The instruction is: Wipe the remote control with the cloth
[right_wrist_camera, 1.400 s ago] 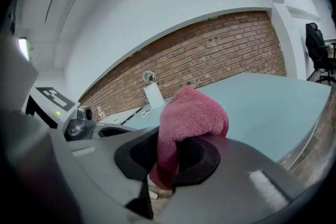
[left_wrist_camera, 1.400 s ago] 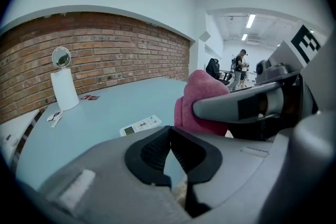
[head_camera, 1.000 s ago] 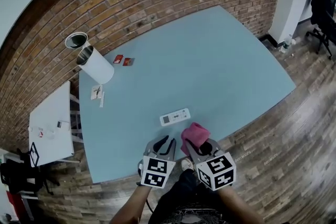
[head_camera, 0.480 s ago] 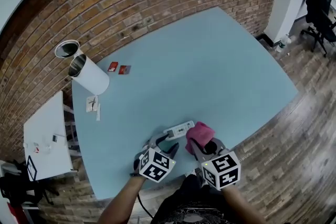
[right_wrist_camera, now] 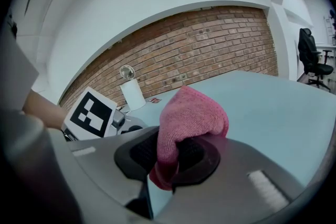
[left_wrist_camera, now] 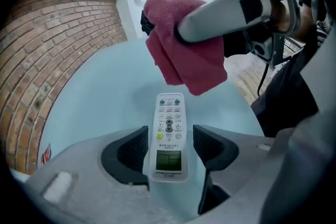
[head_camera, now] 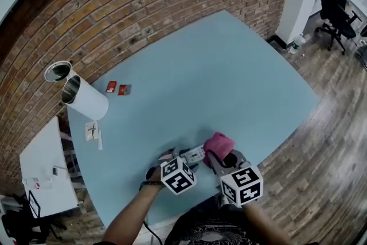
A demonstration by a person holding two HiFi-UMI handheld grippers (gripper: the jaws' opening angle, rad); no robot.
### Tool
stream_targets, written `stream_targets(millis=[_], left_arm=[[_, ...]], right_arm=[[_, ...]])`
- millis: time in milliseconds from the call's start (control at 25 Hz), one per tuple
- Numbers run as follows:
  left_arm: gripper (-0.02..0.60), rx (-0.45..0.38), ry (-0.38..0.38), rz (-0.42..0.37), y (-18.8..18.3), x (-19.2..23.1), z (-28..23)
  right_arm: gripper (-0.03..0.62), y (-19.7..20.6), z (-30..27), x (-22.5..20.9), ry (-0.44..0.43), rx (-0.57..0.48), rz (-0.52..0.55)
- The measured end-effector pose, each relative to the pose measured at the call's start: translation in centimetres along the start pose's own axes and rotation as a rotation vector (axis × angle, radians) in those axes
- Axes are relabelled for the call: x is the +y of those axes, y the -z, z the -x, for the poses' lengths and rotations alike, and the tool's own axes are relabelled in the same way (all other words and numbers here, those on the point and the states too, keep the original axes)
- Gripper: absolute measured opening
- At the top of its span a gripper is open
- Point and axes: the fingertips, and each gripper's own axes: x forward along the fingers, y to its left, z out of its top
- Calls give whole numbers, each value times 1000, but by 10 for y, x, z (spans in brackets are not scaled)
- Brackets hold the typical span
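The left tongs [left_wrist_camera: 169, 152] were spreading, jaws either side of the remote control [left_wrist_camera: 169, 115] lying on the tabletop [head_camera: 218, 66]. The right tongs [right_wrist_camera: 176, 155] pinched the pink cloth [right_wrist_camera: 191, 113], at the remote's three o'clock in the head view.

2 red cards [head_camera: 111, 86] beside a white cylinder [head_camera: 87, 102], brick wall [head_camera: 143, 3] behind

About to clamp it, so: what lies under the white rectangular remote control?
The white rectangular remote control lies flat on the light blue tabletop; only bare table shows around its edges. Anything directly beneath is covered by its body.
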Motion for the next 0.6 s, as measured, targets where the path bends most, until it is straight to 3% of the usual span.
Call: stream_targets(millis=[360,600], left_arm=[[276,159,163,-12,7,-4,-18],[252,305,200,-39,6,-7,-21]], right_arm=[[63,-9,0,-15,63,-12,-18],[63,-13,1,-17,95,-14,-11]])
